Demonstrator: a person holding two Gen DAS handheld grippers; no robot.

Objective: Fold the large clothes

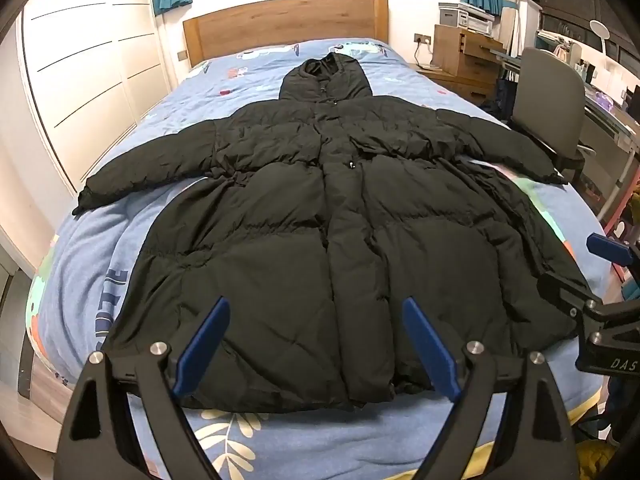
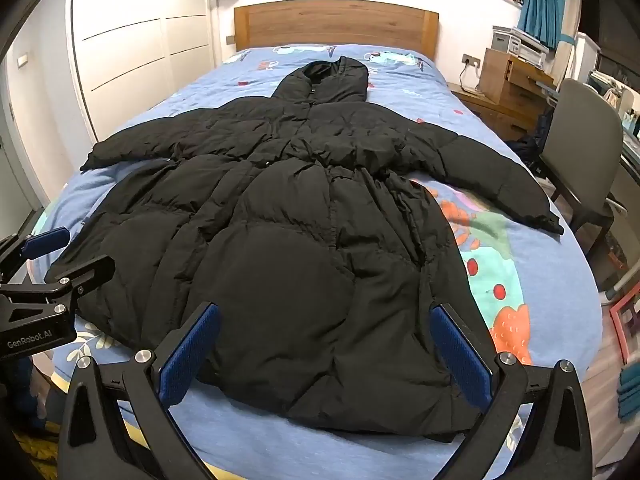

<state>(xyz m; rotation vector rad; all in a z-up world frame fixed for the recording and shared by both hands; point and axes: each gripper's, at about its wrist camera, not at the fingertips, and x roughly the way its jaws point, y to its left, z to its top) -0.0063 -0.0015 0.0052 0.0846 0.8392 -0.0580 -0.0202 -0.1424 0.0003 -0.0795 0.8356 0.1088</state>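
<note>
With both the left gripper (image 1: 316, 344) and right gripper (image 2: 324, 348) spread wide and empty, the puffy coat (image 1: 320, 220) may be pinched too shallowly and slip.

A: What lies on the bed (image 2: 540, 280)?
B: A black hooded puffer coat (image 2: 304, 216), spread flat, sleeves out left and right, hood toward the far wooden headboard (image 2: 336, 24).
A: And the grippers?
B: The right gripper (image 2: 324, 352) hovers spread wide over the near hem; the left gripper (image 2: 60, 256) shows at the left edge.
</note>
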